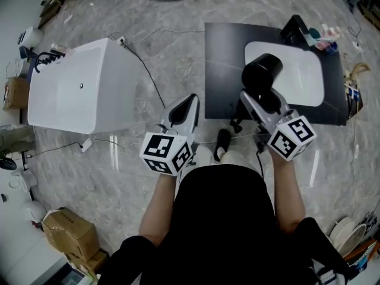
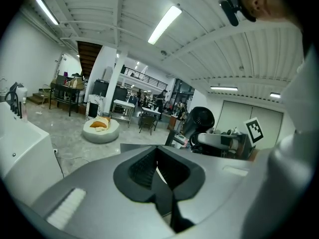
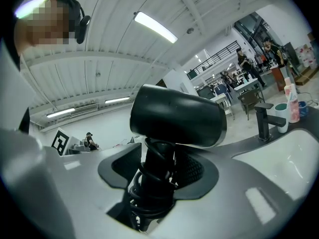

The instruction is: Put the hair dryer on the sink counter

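Note:
The black hair dryer is held above the dark sink counter, near the left edge of its white basin. My right gripper is shut on the dryer's handle. In the right gripper view the cord is coiled round the handle between the jaws, and the dryer's barrel lies crosswise above my right gripper. My left gripper hangs over the floor left of the counter, shut and empty. Its jaws meet in the left gripper view, where the hair dryer shows to the right.
A black faucet and small bottles stand at the counter's far side. A white bathtub sits on the floor to the left, with cables trailing past it. A cardboard box lies at the lower left.

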Available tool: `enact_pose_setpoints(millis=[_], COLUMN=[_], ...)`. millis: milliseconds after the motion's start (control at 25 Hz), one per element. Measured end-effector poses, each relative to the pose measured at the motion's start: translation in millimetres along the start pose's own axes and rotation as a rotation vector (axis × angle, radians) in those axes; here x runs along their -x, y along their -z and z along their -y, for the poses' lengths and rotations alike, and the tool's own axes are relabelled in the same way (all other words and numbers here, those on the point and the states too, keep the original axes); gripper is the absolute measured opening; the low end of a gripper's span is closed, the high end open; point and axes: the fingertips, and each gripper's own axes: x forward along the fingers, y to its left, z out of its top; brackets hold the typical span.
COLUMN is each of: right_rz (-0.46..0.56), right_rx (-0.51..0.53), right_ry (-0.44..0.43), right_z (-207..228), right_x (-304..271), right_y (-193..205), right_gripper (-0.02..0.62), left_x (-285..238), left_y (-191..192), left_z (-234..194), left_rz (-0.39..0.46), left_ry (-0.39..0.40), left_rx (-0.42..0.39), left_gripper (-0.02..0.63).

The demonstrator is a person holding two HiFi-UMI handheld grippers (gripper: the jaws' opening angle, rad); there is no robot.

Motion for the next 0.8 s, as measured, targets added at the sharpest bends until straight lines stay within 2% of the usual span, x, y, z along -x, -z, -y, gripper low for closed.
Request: enact_pose_setpoints(millis=[360, 800], right_rz=[-0.053, -0.102], right_rx=[-0.024, -0.03], right_ry=[0.017, 0.089], right_z=[19.9, 42.7], right_x=[-21.9, -75.9], right_y=[7.9, 8.2], right_gripper=[0.218, 0.218], left_x=[-14.6, -63.5], left_y=[-7.7, -26.8], left_z=[-15.4, -57.3], left_rz=[0.0, -0.057], left_ry=[-0.018, 0.068], left_rx=[0.012, 0.011], left_gripper=[-0.002, -0.002])
